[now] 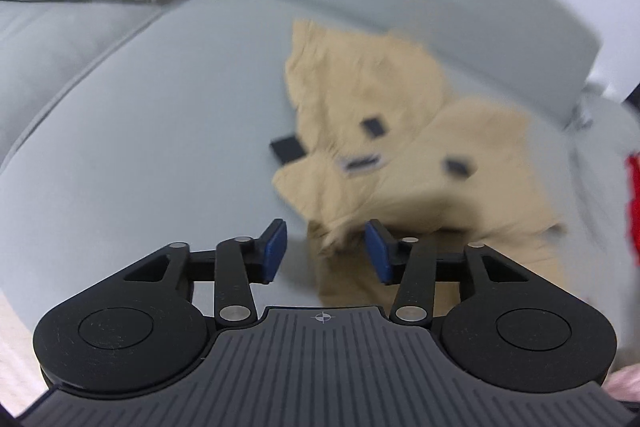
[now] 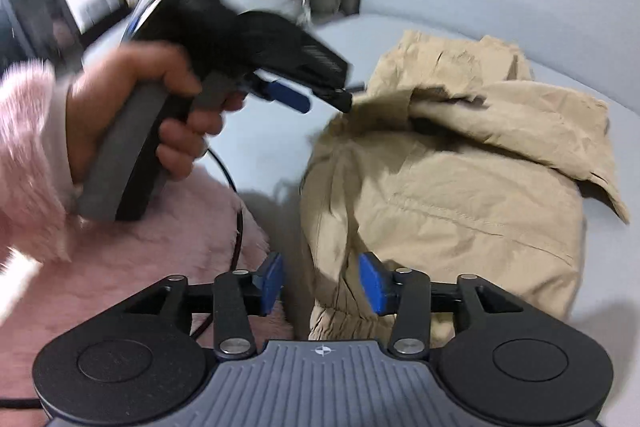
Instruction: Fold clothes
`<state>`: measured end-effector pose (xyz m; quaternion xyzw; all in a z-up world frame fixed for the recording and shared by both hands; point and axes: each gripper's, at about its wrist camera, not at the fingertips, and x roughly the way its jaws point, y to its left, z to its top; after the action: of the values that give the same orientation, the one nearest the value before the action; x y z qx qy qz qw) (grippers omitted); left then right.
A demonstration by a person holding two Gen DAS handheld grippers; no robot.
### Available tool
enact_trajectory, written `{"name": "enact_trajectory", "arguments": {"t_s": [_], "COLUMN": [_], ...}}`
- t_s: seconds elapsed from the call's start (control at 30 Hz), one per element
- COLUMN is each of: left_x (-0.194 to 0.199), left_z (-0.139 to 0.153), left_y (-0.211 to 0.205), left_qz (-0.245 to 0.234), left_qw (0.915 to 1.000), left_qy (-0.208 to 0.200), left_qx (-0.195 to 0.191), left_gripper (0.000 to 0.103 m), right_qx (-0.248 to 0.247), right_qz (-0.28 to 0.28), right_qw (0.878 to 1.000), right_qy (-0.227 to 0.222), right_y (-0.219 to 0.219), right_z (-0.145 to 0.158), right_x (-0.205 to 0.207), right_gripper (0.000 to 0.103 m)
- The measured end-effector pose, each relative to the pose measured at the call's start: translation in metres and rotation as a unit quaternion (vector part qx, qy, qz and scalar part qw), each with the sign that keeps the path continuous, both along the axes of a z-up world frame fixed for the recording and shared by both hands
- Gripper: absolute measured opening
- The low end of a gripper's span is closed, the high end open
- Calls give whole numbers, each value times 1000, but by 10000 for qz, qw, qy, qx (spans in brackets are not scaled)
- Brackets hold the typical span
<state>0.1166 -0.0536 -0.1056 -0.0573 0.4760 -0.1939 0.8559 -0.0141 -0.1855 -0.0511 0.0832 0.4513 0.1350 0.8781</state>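
I am looking down on a pale grey sofa (image 1: 168, 115) through both wrist cameras. A beige jacket (image 2: 448, 195) lies crumpled on the seat cushion, toward its right end near the armrest, partly folded over itself, with a flap of cloth doubled back across the top.

My left gripper (image 1: 326, 251) hangs just above the jacket's near left edge. Its blue-padded jaws stand apart, and nothing is pinched between them; a corner of cloth shows beyond the gap, but this view is blurred. In the right wrist view a hand (image 2: 160, 107) in a fluffy pink sleeve (image 2: 28, 155) holds that gripper by its grey handle, beside the jacket's left edge.

My right gripper (image 2: 322, 281) hovers over the near edge of the jacket, by a gathered cuff or hem. Its jaws are also apart and hold nothing.

I judge that I am between folds, with both tools free. The next move calls for choosing two fresh edges, closing on them, and carrying the cloth over evenly.
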Motion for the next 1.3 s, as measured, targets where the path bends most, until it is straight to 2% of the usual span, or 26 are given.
{"name": "enact_trajectory", "arguments": {"t_s": [0.07, 0.17, 0.2, 0.23, 0.3, 0.37, 0.4, 0.43, 0.47, 0.5, 0.57, 0.63, 0.67, 0.77, 0.8, 0.83, 0.9, 0.97, 1.07, 1.1, 1.17, 1.2, 1.23, 1.3], "left_x": [-23, -66, -76, -96, -111, -126, -130, -134, -133, -131, -118, -119, -128, -142, -144, -148, -154, -155, -147, -140, -125, -119, -111, -110], "left_z": [11, 16, 16, 14, 8, 0, -9, -19, -35, -43, -45, -40, -32, -15, -10, -3, 8, 17, 12, 5, -14, -26, -40, -32], "left_y": [-11, -39, -45, -59, -72, -86, -89, -93, -96, -95, -85, -81, -78, -70, -68, -66, -65, -67, -71, -77, -84, -88, -89, -88], "left_qz": [-448, -1345, -1526, -1904, -2181, -2464, -2520, -2564, -2501, -2435, -1998, -1845, -1816, -1678, -1624, -1500, -1297, -1104, -908, -902, -924, -924, -844, -819], "left_qw": [9990, 9906, 9878, 9811, 9751, 9676, 9648, 9614, 9575, 9567, 9653, 9681, 9700, 9779, 9803, 9835, 9865, 9883, 9905, 9903, 9867, 9812, 9765, 9796], "left_qy": [22, -44, -44, -14, 26, 89, 270, 467, 753, 905, 1334, 1259, 1003, 586, 472, 202, -243, -606, -744, -642, -91, 330, 738, 637], "left_qx": [51, 262, 292, 337, 409, 536, 704, 882, 1223, 1312, 1027, 1134, 1268, 1099, 1022, 991, 972, 865, 719, 841, 1334, 1660, 1841, 1723], "left_gripper": [52, 48, 44, 36, 27, 17, 10, 7, 6, 4, 5, 6, 6, 14, 23, 29, 30, 30, 32, 33, 32, 34, 34, 33], "right_qx": [-18, -154, -210, -265, -168, -135, -236, -428, -619, -649, -632, -620, -618, -266, -102, 96, 491, 596, 532, 514, 479, 399, 372, 292], "right_qz": [-237, -660, -811, -961, -1164, -1139, -1080, -1029, -978, -934, -965, -1012, -998, -1248, -1362, -1442, -1600, -1614, -1647, -1669, -1718, -1675, -1635, -1510], "right_qw": [9997, 9976, 9964, 9950, 9931, 9934, 9936, 9928, 9912, 9913, 9914, 9911, 9913, 9911, 9901, 9891, 9856, 9850, 9848, 9845, 9825, 9818, 9823, 9853], "right_qy": [-102, -134, -100, -65, -25, 77, 216, 428, 638, 659, 621, 609, 593, 374, 328, 297, 234, 84, 123, 161, 540, 801, 830, 746], "right_y": [-12, -28, -33, -38, -48, -51, -50, -49, -48, -47, -47, -49, -49, -61, -66, -69, -76, -74, -69, -68, -70, -69, -69, -68], "right_z": [8, 13, 12, 12, 8, -3, -14, -26, -37, -45, -41, -34, -28, -11, -9, -6, -1, 1, -10, -15, -32, -42, -44, -40], "right_x": [-11, -19, -19, -19, -16, -13, -10, -10, -9, -12, -15, -18, -21, -34, -36, -35, -33, -26, -14, -10, -5, -2, -3, -3], "right_gripper": [48, 41, 33, 26, 24, 24, 24, 21, 18, 18, 18, 18, 19, 27, 33, 33, 33, 33, 33, 32, 34, 33, 33, 33]}}
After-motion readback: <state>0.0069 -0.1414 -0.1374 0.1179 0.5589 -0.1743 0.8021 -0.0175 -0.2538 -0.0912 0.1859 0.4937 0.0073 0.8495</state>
